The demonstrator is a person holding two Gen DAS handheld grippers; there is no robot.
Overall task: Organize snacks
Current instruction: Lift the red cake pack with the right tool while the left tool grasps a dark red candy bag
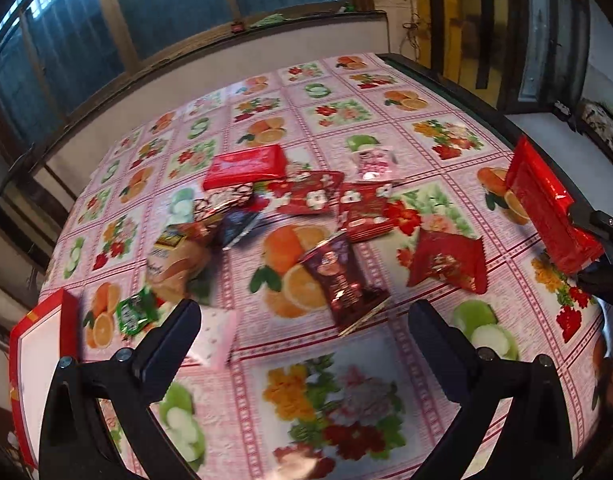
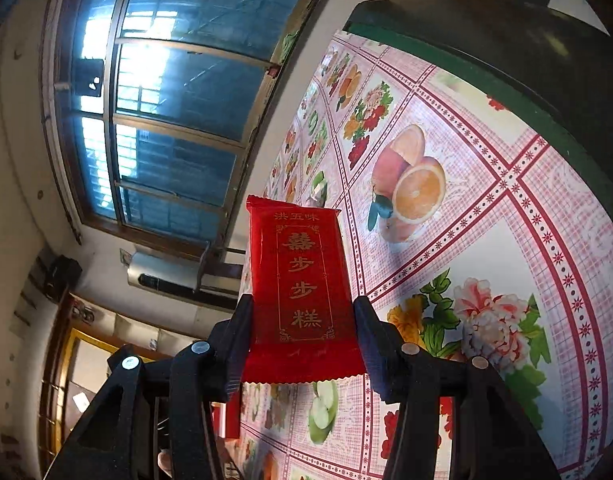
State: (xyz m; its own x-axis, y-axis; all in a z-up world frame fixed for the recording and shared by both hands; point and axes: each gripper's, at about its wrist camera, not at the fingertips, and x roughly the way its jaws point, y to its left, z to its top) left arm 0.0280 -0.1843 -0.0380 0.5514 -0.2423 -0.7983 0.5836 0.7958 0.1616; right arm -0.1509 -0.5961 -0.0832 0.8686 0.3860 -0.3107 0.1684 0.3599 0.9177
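My right gripper (image 2: 302, 324) is shut on a red cake packet with gold characters (image 2: 302, 280) and holds it above the table; the packet also shows at the right edge of the left wrist view (image 1: 546, 204). My left gripper (image 1: 304, 320) is open and empty, low over the fruit-print tablecloth (image 1: 306, 380). Ahead of it lie several snack packets: a dark red one (image 1: 338, 280), a red one (image 1: 446, 264), a red bar (image 1: 246, 166), a bread pack (image 1: 178, 264) and a small green packet (image 1: 134, 314).
A red-rimmed box (image 1: 38, 360) sits at the table's left edge. A pink-and-white packet (image 1: 214, 340) lies by my left finger. The table's dark edge (image 2: 506, 92) runs along the right. A window and wall stand behind the table.
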